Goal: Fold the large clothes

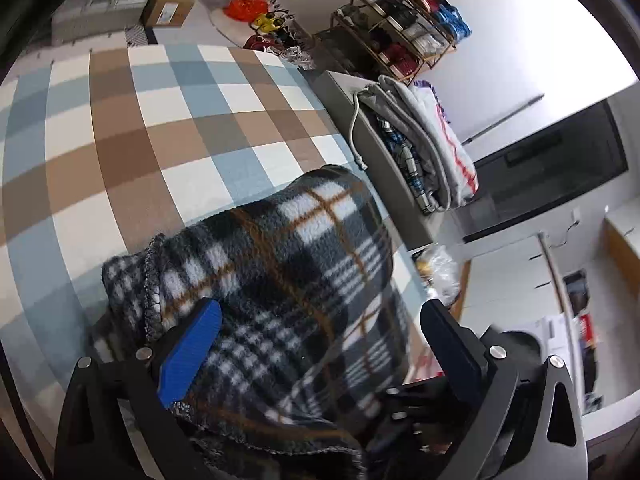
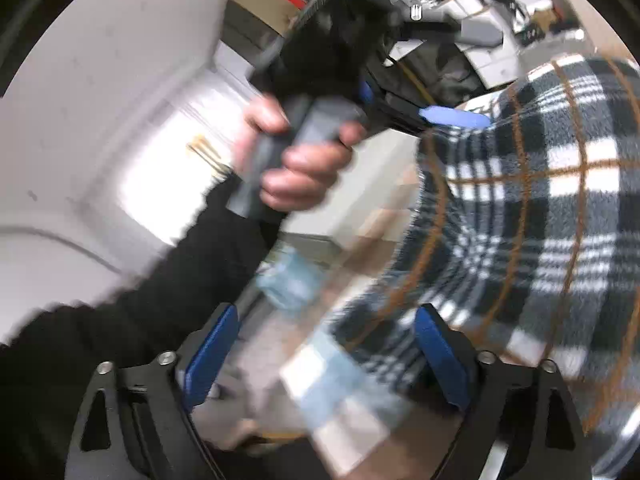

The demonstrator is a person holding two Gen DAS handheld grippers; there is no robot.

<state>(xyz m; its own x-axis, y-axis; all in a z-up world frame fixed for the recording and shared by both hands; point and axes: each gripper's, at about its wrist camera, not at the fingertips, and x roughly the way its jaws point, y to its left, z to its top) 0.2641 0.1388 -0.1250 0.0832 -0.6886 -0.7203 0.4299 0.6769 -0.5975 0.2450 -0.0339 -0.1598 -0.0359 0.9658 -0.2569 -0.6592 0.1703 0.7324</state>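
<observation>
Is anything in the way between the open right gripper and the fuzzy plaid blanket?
Nothing visible. The right gripper is open, and the fuzzy dark plaid fleece blanket lies right beside it, its edge already near one finger. The picture is blurry.

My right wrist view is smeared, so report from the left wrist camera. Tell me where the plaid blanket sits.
Observer: The plaid blanket lies folded on the checked tablecloth, near its right edge.
Operator: Give me the left claw.
Observer: The left claw straddles the blanket, jaws wide, with its right finger clear of the fleece.
Operator: Name what stands beside the table.
Observer: A grey bin holding folded clothes.
</observation>
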